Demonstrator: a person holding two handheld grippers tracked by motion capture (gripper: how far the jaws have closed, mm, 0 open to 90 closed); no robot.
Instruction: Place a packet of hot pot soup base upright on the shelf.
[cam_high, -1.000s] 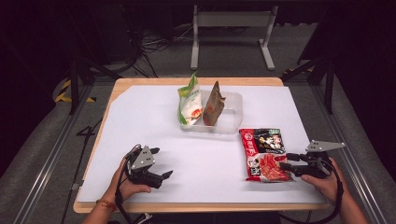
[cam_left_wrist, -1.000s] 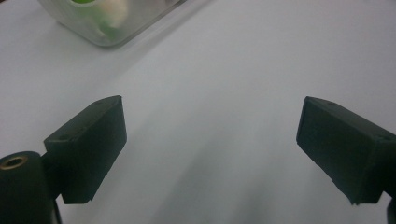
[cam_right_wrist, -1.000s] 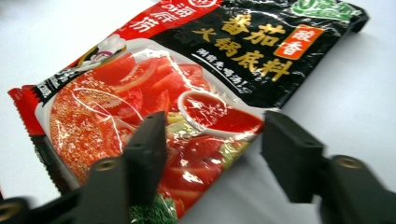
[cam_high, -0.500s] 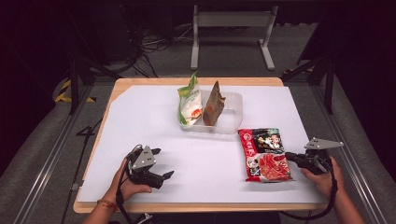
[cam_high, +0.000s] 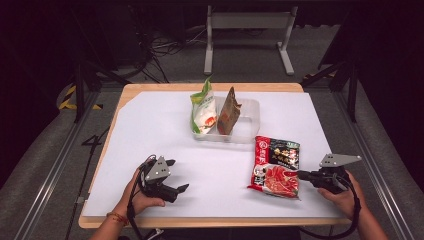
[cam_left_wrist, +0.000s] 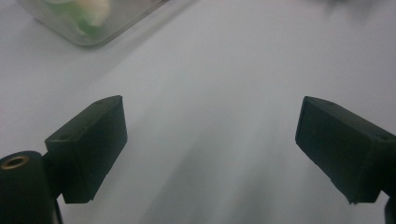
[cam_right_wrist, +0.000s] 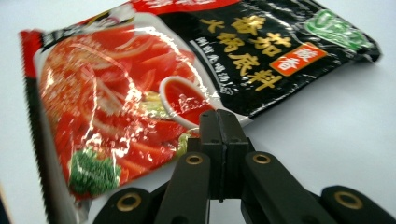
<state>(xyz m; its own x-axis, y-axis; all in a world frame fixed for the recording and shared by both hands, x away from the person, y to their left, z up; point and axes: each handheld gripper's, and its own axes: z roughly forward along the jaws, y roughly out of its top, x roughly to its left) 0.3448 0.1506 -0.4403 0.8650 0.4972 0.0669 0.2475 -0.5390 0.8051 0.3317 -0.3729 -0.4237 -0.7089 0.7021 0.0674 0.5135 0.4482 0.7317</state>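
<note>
Now my right hand-held gripper (cam_right_wrist: 219, 126) is clenched on the red sauce packet's (cam_high: 275, 167) edge; next I must lift it; the left hand-held gripper (cam_high: 172, 176) rests released.

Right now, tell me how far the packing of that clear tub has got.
Done: a green packet and a brown packet stand in the tub. In hand: the right gripper is shut at the edge of the red packet, which lies on the table. Left, probably: moving it into the tub. The left gripper is open.
</note>
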